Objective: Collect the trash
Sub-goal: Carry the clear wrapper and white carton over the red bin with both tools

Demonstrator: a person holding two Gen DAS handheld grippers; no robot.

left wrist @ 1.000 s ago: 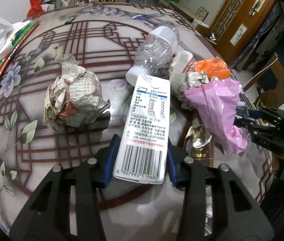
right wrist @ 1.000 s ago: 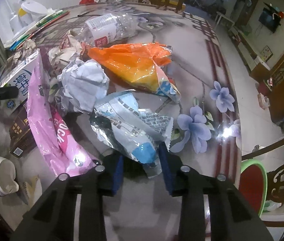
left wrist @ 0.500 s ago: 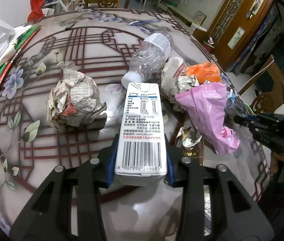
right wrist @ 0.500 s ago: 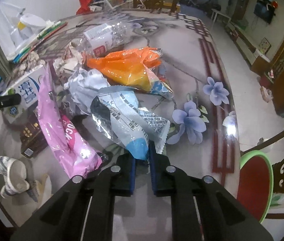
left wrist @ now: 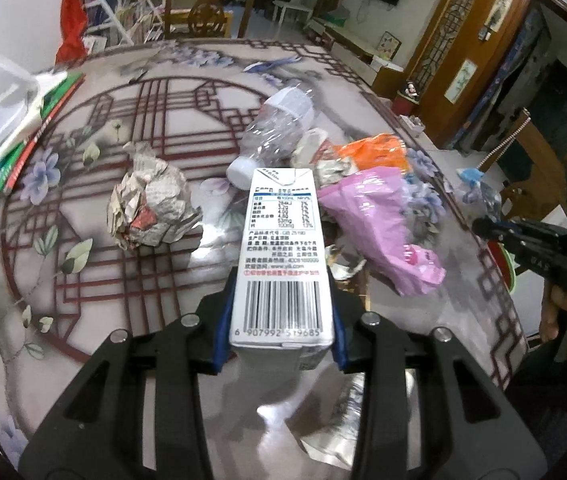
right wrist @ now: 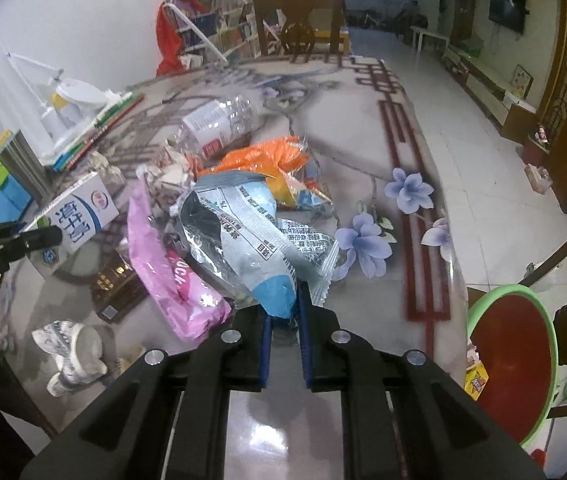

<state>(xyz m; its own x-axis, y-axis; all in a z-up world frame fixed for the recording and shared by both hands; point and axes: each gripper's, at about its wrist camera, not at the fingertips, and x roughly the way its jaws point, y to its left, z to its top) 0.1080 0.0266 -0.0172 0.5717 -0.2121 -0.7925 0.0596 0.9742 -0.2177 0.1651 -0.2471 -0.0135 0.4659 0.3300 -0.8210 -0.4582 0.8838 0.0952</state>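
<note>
My left gripper (left wrist: 281, 320) is shut on a white milk carton (left wrist: 281, 256), barcode end toward the camera, lifted off the table. The carton (right wrist: 73, 220) also shows in the right wrist view, between the left gripper's fingers (right wrist: 39, 236). My right gripper (right wrist: 283, 316) is shut on the corner of a silver and blue snack wrapper (right wrist: 243, 240), raised above the table. On the table lie a pink bag (left wrist: 379, 224), an orange bag (right wrist: 271, 160), a clear plastic bottle (left wrist: 279, 128) and a crumpled newspaper ball (left wrist: 149, 204).
A red bin with a green rim (right wrist: 511, 364) stands on the floor beside the table's right edge. Books and a white lamp (left wrist: 7, 120) sit at the far left of the patterned table (left wrist: 123, 280). A crumpled white paper (right wrist: 71, 356) and a dark box (right wrist: 119, 288) lie near the front.
Both grippers rose from the table. The left lifted the carton and straightened it. The right closed on the wrapper's corner and pulled it up.
</note>
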